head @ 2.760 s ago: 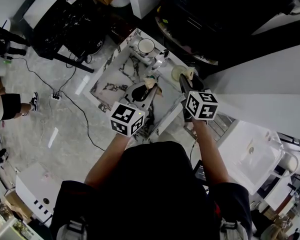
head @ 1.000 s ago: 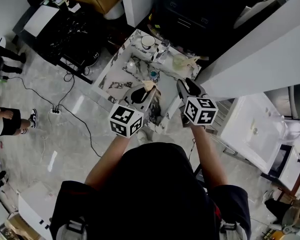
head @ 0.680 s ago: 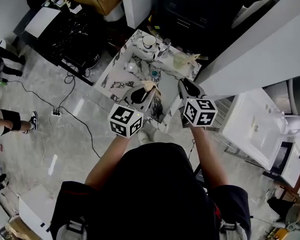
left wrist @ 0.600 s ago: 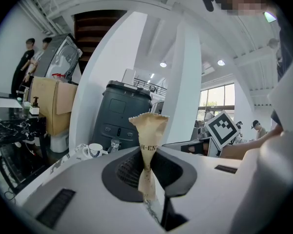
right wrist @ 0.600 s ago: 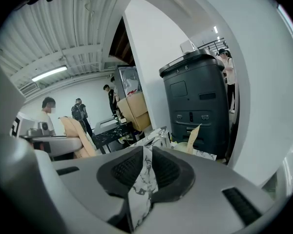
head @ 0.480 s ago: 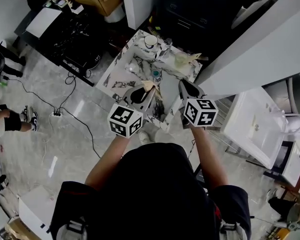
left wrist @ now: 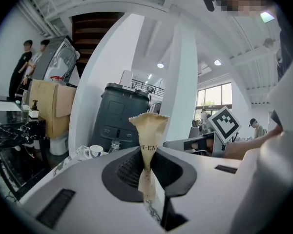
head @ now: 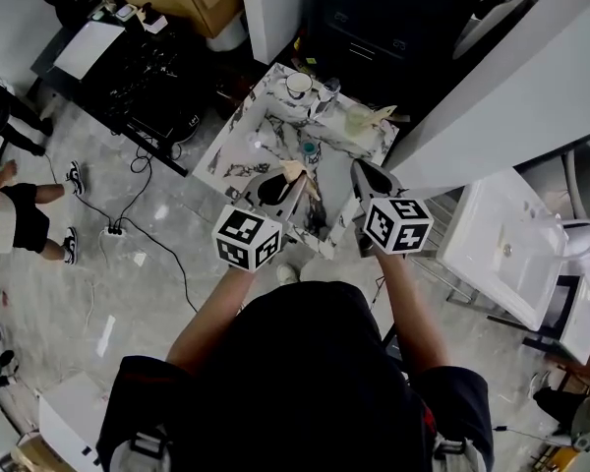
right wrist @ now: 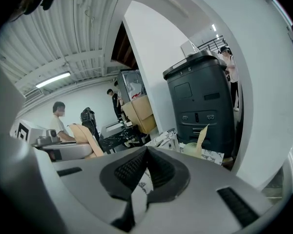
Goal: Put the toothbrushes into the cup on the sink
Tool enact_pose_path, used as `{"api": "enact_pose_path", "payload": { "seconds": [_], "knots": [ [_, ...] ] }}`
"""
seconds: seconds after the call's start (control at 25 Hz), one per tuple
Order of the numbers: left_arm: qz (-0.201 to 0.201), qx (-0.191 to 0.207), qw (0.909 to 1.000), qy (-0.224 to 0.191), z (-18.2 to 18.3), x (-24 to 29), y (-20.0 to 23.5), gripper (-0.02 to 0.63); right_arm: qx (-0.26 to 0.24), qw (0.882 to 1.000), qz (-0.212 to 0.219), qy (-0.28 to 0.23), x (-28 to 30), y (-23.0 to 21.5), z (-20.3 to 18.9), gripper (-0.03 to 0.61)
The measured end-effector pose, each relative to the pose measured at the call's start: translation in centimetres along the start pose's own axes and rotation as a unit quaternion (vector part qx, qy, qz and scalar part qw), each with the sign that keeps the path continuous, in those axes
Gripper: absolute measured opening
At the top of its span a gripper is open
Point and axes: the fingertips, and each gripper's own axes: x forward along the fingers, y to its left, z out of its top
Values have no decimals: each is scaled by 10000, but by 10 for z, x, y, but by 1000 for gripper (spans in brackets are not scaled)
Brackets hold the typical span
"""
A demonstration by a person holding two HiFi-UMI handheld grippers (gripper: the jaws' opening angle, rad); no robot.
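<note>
My left gripper [head: 278,180] is shut on a toothbrush in a tan paper wrapper [left wrist: 147,140], which stands up between its pads, above the near part of the marble sink counter [head: 246,150]. A pale green cup [head: 357,119] stands at the counter's far right with another wrapped toothbrush [head: 383,114] leaning out of it. In the right gripper view the cup [right wrist: 192,149] and that toothbrush [right wrist: 202,135] lie ahead. My right gripper [head: 361,168] hovers short of the cup, shut, with nothing between its pads.
A white mug [head: 298,85] and a clear bottle [head: 326,90] stand at the counter's far edge, and a small blue item [head: 310,149] lies mid-counter. A dark bin [right wrist: 200,104] stands behind the counter and a white wall [head: 492,96] runs on the right. People stand at the left.
My right gripper has drawn back from the green cup, where a wrapped toothbrush now stands. The left gripper keeps its wrapped toothbrush and has barely moved.
</note>
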Motion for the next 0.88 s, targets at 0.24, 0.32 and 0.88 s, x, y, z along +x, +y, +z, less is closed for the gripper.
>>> {"api": "enact_pose_path", "payload": {
  "seconds": [0.24,0.32,0.88],
  "knots": [
    [-25,36,10000,19,9,19,-2,47,37,9998,168,-61,7,-9,13,35],
    [-20,47,10000,49,10,25,-1,46,51,9997,210,-59,12,-14,17,35],
    [269,-59,9995,174,18,64,20,47,142,9985,524,12,45,-45,34,34]
  ]
}}
